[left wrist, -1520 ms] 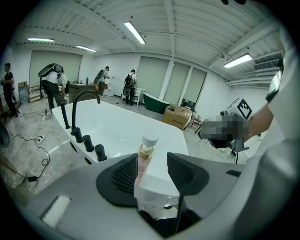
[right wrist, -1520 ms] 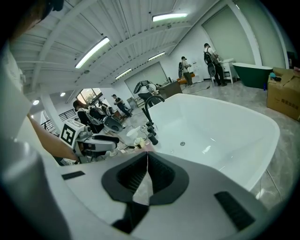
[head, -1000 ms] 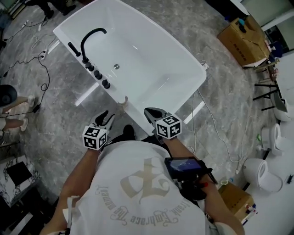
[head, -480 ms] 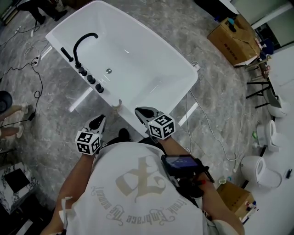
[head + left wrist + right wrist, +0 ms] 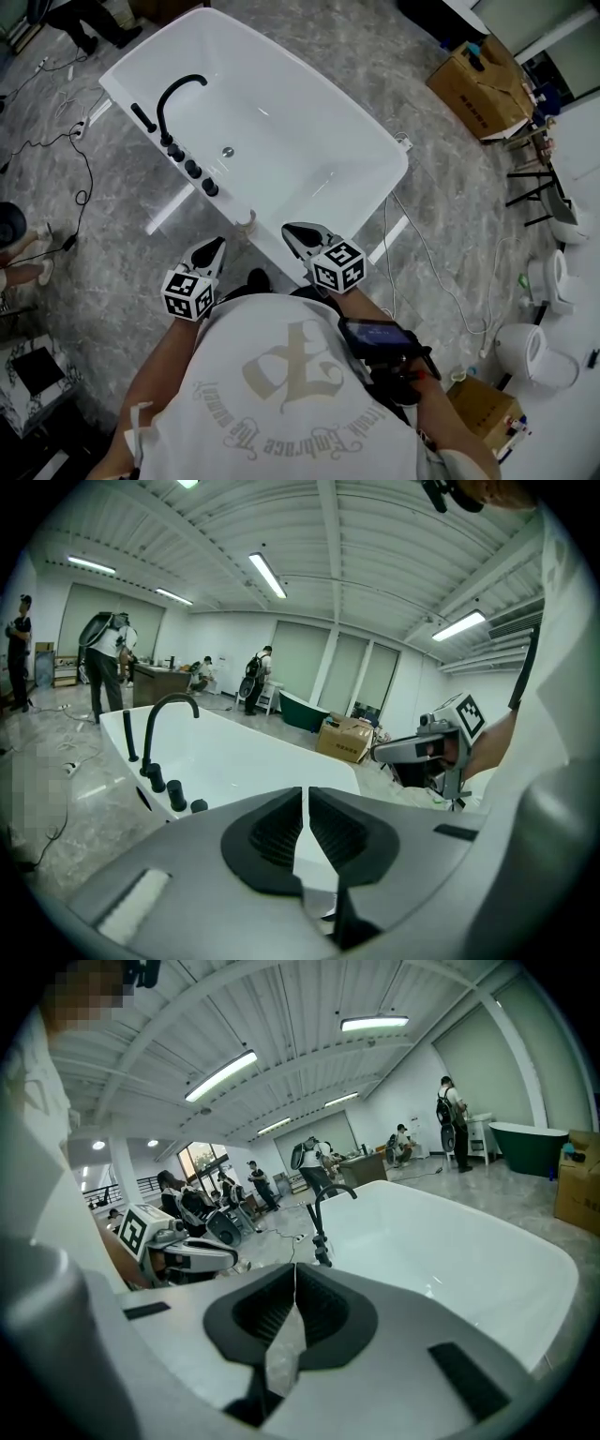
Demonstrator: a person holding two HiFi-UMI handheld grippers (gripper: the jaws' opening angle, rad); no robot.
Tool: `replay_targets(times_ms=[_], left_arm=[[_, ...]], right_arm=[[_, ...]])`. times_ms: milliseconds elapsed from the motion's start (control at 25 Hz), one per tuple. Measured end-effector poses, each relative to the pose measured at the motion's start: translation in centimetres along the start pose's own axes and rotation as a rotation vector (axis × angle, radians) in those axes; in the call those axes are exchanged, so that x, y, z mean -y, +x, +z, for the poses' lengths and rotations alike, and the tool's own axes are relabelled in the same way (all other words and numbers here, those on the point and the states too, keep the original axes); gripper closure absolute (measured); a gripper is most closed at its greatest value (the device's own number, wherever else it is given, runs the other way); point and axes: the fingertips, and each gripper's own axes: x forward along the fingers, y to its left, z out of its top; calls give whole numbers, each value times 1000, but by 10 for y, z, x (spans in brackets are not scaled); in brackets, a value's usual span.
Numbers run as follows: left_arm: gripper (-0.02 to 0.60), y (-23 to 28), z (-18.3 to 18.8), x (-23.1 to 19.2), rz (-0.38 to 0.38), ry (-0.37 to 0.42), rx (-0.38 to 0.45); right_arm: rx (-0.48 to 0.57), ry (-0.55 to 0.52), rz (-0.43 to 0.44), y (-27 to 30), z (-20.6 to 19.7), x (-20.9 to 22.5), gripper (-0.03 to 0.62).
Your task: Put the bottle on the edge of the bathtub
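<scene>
Bottle on bathtub rim, near black knobs

Bathtub: white, upper centre, on a grey marbled floor. Black faucet on its left rim. Bottle: small, pale, upright on the near rim. Left gripper: below-left of the bottle (jaws just been closing, nothing between them). Right gripper: jaws together, just right of the bottle. Cardboard box: upper right.
</scene>
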Motion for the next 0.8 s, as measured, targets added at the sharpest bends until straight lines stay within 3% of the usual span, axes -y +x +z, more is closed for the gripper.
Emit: replay_targets(times_ms=[800], left_arm=[[575, 10, 19, 16, -109, 34, 22]], right_arm=[[38, -7, 7, -2, 9, -7, 588]])
